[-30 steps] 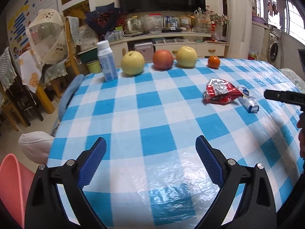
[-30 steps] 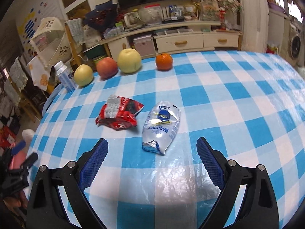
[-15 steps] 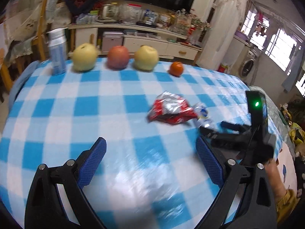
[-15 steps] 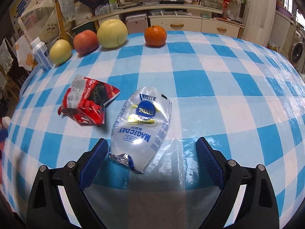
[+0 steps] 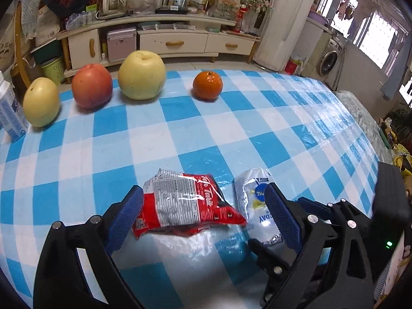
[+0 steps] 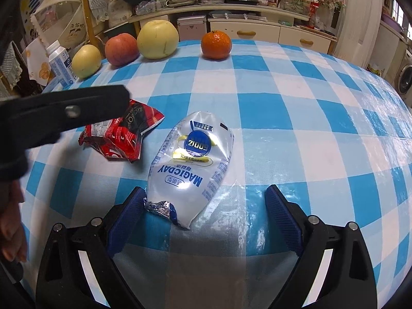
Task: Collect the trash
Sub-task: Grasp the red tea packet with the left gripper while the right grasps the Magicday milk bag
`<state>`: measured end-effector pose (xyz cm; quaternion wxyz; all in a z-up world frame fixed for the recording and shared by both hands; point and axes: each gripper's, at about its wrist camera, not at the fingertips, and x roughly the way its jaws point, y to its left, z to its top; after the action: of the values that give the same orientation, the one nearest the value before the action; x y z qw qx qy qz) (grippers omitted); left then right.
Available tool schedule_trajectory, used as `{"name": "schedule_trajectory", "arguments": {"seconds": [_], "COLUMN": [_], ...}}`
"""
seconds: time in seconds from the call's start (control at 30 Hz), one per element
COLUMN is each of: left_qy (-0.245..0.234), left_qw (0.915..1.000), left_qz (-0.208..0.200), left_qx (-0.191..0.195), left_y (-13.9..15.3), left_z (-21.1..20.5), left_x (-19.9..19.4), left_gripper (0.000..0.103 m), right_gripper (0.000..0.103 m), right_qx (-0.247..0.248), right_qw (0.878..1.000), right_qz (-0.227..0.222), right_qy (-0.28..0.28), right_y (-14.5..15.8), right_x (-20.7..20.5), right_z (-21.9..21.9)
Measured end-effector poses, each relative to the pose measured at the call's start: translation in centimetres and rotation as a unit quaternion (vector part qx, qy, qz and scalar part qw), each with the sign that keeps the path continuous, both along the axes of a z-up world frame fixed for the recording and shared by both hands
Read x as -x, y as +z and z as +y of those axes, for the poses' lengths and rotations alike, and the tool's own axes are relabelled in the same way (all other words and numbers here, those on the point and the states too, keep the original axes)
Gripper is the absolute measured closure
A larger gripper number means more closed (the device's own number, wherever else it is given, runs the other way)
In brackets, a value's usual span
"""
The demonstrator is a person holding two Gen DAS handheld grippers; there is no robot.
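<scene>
Between the wide-spread jaws of the left gripper, low in the left wrist view, lies the crumpled red snack wrapper, its left end touching the left blue pad. Just to its right, partly hidden behind the right pad, is the clear white pouch, and past that, at the lower right, the black frame of the right gripper. Low in the right wrist view, the right gripper's jaws are also wide, with the pouch's foil end touching the left pad and the rest of the pouch reaching toward mid-frame. Both pieces of trash rest on the blue-and-white checked tabletop. Along the far edge, in the upper part of the frame, stand a yellow pear, a red apple, a large pale fruit, an orange and a small bottle.
</scene>
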<state>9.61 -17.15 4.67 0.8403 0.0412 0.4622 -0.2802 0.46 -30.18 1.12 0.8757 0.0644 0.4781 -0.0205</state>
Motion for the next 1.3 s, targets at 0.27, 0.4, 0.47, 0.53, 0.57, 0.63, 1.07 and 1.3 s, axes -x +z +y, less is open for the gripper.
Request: {"name": "schedule_trajectory", "arguments": {"seconds": [0.27, 0.4, 0.47, 0.53, 0.57, 0.63, 1.07, 1.3], "left_qy": [0.008, 0.014, 0.013, 0.010, 0.005, 0.001, 0.019, 0.047], "left_qw": [0.9996, 0.9986, 0.9983, 0.9976, 0.9973, 0.9975, 0.9986, 0.9986], "left_qz": [-0.011, -0.014, 0.001, 0.001, 0.000, -0.001, -0.012, -0.011], "left_qx": [-0.024, -0.050, -0.058, -0.069, -0.073, -0.071, -0.047, -0.020], "left_y": [-1.2, -1.9, -2.6, -3.2, -3.4, -3.5, -3.4, -3.2], "left_z": [-0.4, -0.1, 0.3, 0.5, 0.6, 0.7, 1.9, 4.2], "left_x": [-1.1, -1.7, -2.0, -2.0, -1.9, -1.8, -0.1, 1.7], "left_gripper": [0.008, 0.008, 0.008, 0.008, 0.008, 0.008, 0.019, 0.021], "right_gripper": [0.010, 0.010, 0.010, 0.010, 0.010, 0.010, 0.010, 0.031], "right_qx": [-0.011, -0.020, -0.020, -0.015, -0.014, -0.014, 0.004, 0.009], "right_qw": [1.000, 1.000, 1.000, 1.000, 1.000, 1.000, 1.000, 1.000], "right_qz": [0.000, -0.001, -0.001, -0.001, -0.001, -0.002, -0.012, -0.021], "right_qy": [0.000, 0.005, 0.008, 0.009, 0.009, 0.009, 0.008, -0.006], "right_y": [0.2, 0.2, 0.2, 0.2, 0.2, 0.2, 0.0, 0.2], "right_x": [0.1, 0.0, 0.0, -0.1, -0.1, -0.2, -0.7, -0.6], "right_z": [-0.2, 0.1, 0.3, 0.5, 0.5, 0.5, 1.1, 0.5]}}
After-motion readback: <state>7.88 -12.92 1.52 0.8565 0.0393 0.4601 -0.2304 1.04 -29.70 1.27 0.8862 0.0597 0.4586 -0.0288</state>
